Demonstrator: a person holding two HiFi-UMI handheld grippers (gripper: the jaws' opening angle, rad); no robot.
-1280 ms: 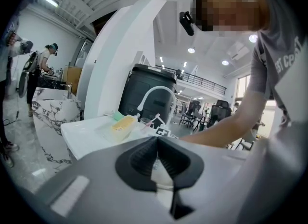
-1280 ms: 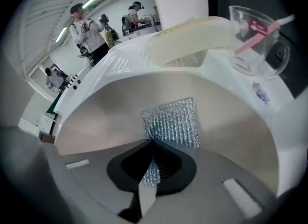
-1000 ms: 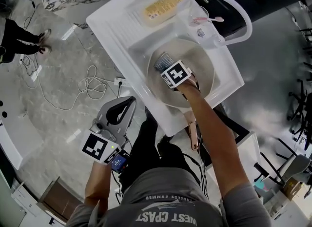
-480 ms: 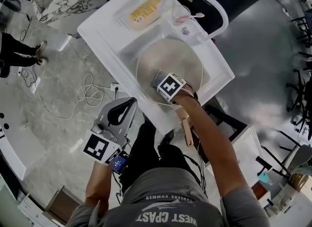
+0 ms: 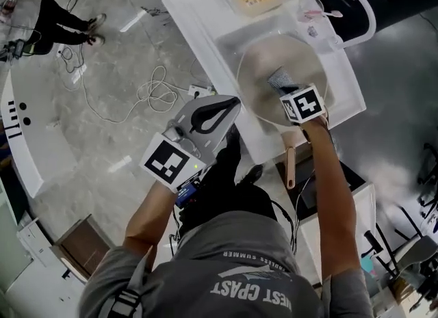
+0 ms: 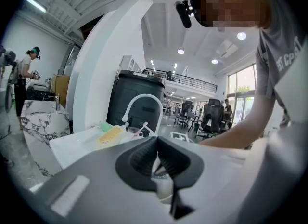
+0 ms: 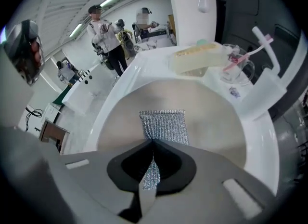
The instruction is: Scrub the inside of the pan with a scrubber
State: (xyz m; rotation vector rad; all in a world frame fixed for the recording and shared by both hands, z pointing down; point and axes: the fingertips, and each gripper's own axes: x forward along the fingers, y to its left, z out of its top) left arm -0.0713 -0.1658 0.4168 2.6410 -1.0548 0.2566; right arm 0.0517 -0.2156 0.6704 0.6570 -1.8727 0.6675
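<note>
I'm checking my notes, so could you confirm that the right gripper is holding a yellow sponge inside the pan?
One thing is wrong: what it holds. The right gripper is holding a silver mesh scrubber inside the pan, as the right gripper view shows.

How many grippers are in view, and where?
2. The right gripper is inside the pan in the sink, shut on the scrubber. The left gripper is shut, empty, beside the sink. No others show.

Pink toothbrush [image 7: 245,52], perhaps yellow sponge [image 7: 197,57]
</note>
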